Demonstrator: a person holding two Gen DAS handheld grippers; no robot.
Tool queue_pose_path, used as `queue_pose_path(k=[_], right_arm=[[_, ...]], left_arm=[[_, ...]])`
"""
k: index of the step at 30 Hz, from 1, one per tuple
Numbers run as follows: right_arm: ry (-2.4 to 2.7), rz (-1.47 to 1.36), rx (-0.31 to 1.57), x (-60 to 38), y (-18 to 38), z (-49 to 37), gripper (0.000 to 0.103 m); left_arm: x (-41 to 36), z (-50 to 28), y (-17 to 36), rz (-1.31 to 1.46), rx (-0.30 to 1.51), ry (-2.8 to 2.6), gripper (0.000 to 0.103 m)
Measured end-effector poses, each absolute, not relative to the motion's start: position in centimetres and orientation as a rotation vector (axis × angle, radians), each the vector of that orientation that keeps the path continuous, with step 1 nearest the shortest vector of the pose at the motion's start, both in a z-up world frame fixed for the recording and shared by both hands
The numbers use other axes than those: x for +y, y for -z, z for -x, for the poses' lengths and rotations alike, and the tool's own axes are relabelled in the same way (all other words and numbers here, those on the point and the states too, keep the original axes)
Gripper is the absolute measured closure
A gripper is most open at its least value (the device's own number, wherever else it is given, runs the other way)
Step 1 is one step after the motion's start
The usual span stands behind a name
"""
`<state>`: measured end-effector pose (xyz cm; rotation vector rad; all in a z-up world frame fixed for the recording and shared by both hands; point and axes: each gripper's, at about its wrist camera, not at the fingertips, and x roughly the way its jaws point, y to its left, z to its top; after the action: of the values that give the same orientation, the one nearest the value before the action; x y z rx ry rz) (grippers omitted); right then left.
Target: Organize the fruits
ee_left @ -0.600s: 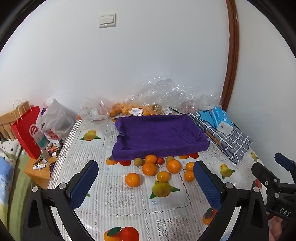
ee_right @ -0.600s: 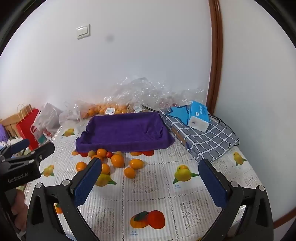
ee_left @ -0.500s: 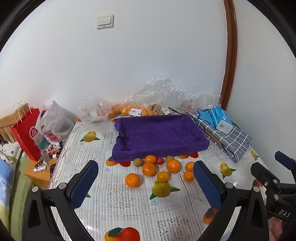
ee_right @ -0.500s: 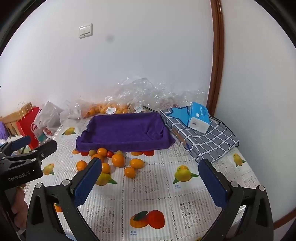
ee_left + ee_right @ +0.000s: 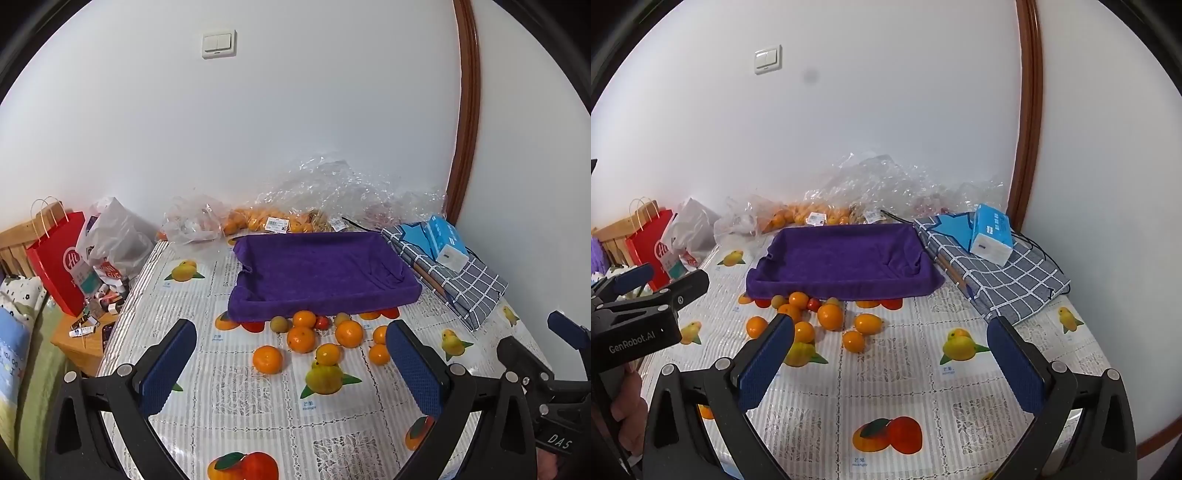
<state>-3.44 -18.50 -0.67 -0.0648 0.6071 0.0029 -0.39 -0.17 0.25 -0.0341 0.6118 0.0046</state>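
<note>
Surface: bench [image 5: 258, 406] under a fruit-print cloth, set against a white wall.
Tray: purple towel-lined tray [image 5: 317, 269] toward the rear of the bench.
Fruit: loose oranges [image 5: 301, 338] clustered just in front of the tray.
Left tongs [image 5: 291, 373]: wide open, nothing between the pads, above the bench.
Right tongs [image 5: 892, 363]: wide open, nothing held.
Side items: tissue pack [image 5: 991, 234] on checked cloth [image 5: 1001, 280].

Left hand-held gripper [image 5: 291, 363] and right hand-held gripper [image 5: 890, 363] both gape wide, empty, tilted downward toward twelve o'clock.
</note>
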Motion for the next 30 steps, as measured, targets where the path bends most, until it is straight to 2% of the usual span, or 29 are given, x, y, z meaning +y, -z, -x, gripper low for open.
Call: queue_pose_path(k=[30], right_arm=[[-0.020, 0.083, 0.593, -17.80, 0.44, 3.69, 0.000]], left_arm=[[-0.40, 0.19, -0.63, 0.042, 0.614, 0.007, 0.000]])
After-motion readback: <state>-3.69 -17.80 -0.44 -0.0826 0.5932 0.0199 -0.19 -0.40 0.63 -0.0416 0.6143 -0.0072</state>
